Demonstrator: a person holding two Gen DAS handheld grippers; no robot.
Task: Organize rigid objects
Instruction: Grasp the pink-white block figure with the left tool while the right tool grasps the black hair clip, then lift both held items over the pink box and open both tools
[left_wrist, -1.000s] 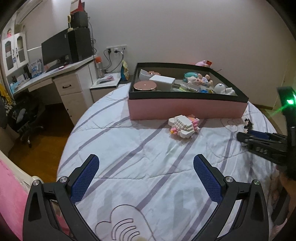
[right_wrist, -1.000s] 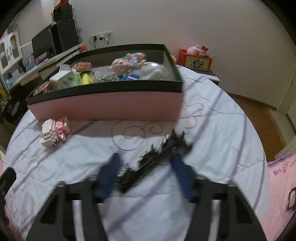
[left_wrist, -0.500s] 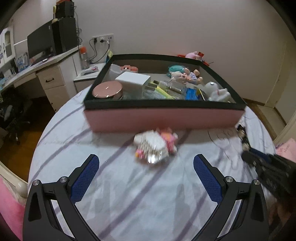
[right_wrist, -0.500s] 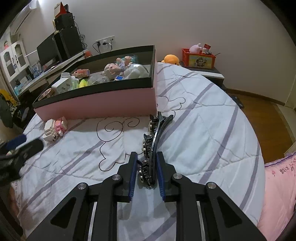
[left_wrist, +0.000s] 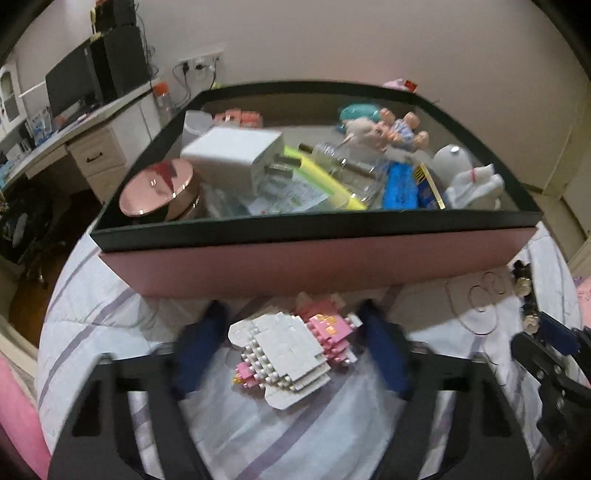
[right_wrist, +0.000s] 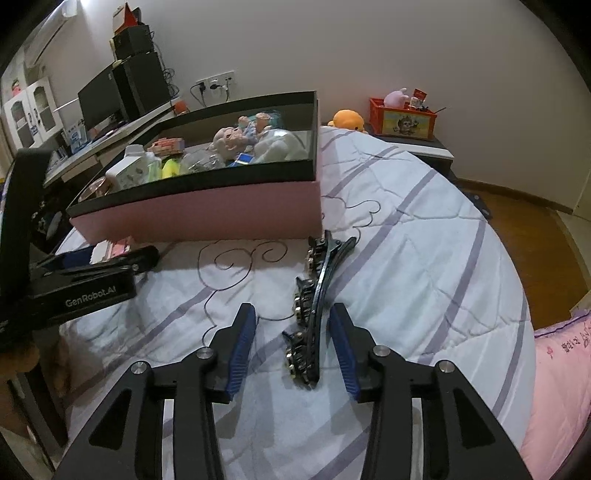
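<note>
With its claw spread wide around the brick toy (left_wrist: 295, 352), the left gripper (left_wrist: 291, 350) should close squarely before lifting toward the box (left_wrist: 317, 264) at twelve o'clock, while the right gripper (right_wrist: 291, 341) sits open astride the hair clip (right_wrist: 317, 291).

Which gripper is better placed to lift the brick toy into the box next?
Left. The left gripper already straddles the brick toy, jaws open on either side, just before the box. The right gripper sits open around the hair clip.

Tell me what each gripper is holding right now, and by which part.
Nothing is held. The right gripper is open, jaws straddling the hair clip without touching. The left gripper is open around the block toy.
</note>
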